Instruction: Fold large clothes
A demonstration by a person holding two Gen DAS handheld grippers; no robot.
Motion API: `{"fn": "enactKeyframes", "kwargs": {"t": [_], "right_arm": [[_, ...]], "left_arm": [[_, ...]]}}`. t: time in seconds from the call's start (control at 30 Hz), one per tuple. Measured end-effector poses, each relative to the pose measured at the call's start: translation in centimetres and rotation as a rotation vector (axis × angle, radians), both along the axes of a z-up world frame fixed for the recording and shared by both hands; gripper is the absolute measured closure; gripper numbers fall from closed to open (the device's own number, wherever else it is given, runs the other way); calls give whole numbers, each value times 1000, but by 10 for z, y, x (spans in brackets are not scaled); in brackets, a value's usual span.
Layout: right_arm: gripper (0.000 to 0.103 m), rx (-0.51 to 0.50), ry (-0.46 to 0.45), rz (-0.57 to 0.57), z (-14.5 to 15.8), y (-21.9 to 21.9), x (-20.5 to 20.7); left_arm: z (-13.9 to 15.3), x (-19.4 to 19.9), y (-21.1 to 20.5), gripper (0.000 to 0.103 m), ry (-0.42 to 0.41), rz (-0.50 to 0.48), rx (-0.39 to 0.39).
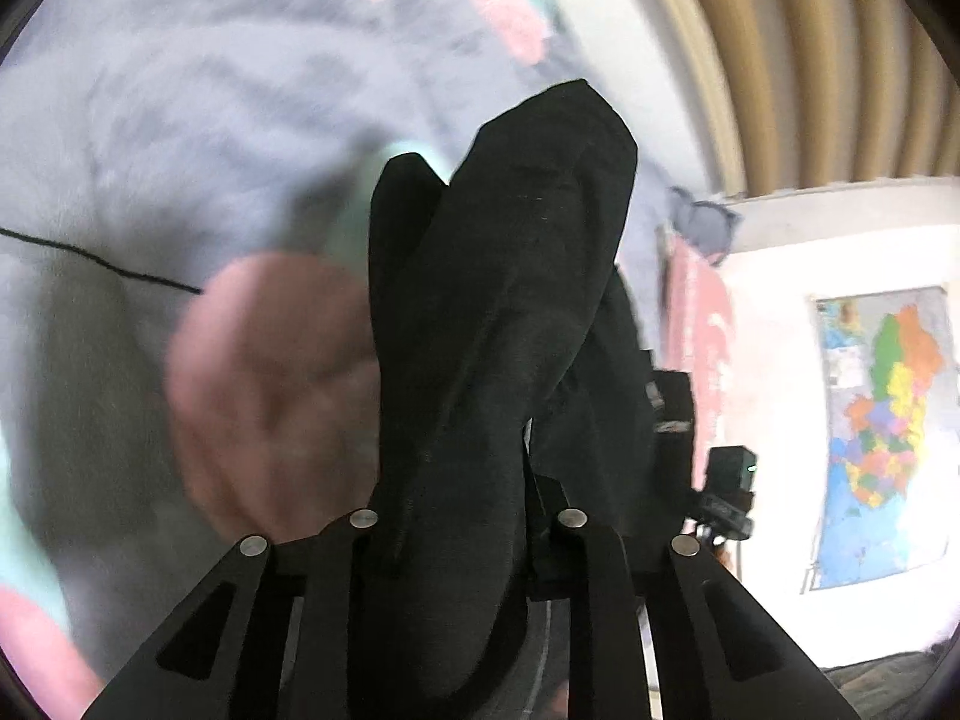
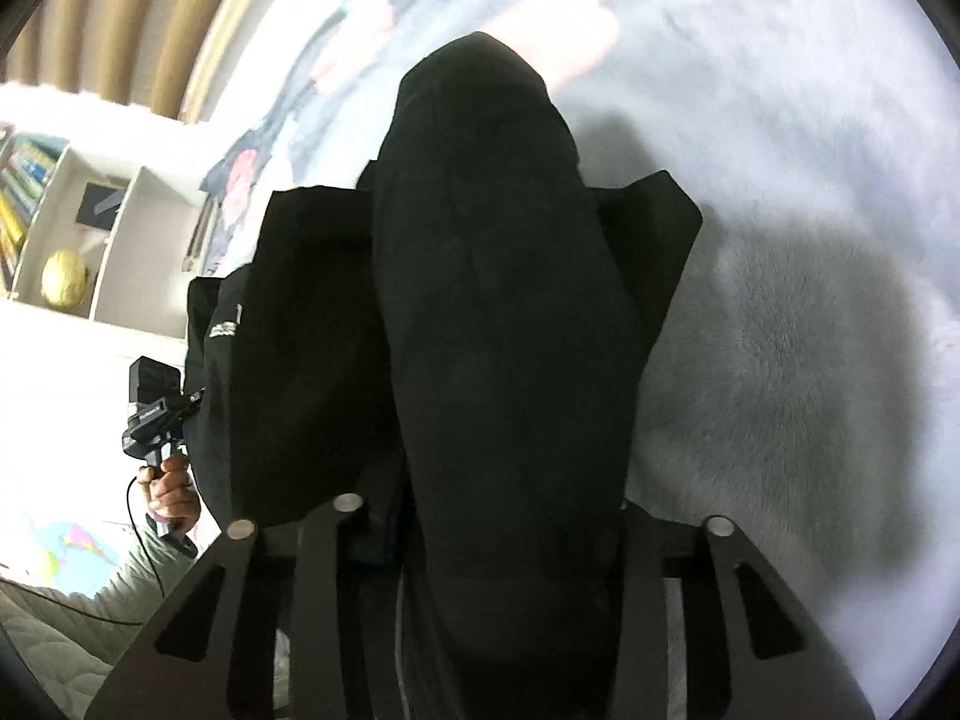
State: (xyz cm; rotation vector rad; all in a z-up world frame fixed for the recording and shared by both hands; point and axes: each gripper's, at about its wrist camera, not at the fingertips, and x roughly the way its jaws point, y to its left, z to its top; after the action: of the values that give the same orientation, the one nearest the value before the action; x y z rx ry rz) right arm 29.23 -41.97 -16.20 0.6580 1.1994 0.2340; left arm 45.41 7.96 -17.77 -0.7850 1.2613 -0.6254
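Grey plush blanket [image 2: 780,192] spread as support surface, pile visibly fluffy. Pink patches [image 1: 270,372] and mint patch [image 1: 351,222] printed on blanket, blurred. Thin black cord [image 1: 102,261] laid across blanket, beside pink patch. Dark shadow [image 2: 798,396] cast on blanket.

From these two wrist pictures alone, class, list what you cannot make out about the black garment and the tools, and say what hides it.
- Left wrist view: left tool fingertips, buried under bunched black garment.
- Right wrist view: right tool fingertips, covered by the same cloth.
- Both views: the garment's type and full shape, since folds fill the frame.
- Left wrist view: bedding pattern, motion-blurred.
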Motion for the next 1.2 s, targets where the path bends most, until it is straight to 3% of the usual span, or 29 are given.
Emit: {"fn": "enactKeyframes", "kwargs": {"t": [0.2,0.37,0.53,0.57,0.87,1.07,1.2], "right_arm": [[67,-40,-99,42,58,35,-19],[67,-62,-142,57,83,58,-38],[67,-71,-150,65,99,62,-60],[67,-74,-146,72,103,63,-66],[67,-96,-61,100,93,96,-68],[67,-110,-17,111,78,107,-63],[67,-123,-66,85,79,93,-64]], "left_arm": [[63,-39,-18,81,-110,0,-40],[106,-81,-14,81,-186,19,-67],[127,-119,15,81,-200,17,-62],[123,-129,31,81,-197,16,-60],[102,-194,41,81,-130,11,-39],[62,-216,46,81,-99,-1,-15],[34,-218,58,81,-117,34,-39]]}}
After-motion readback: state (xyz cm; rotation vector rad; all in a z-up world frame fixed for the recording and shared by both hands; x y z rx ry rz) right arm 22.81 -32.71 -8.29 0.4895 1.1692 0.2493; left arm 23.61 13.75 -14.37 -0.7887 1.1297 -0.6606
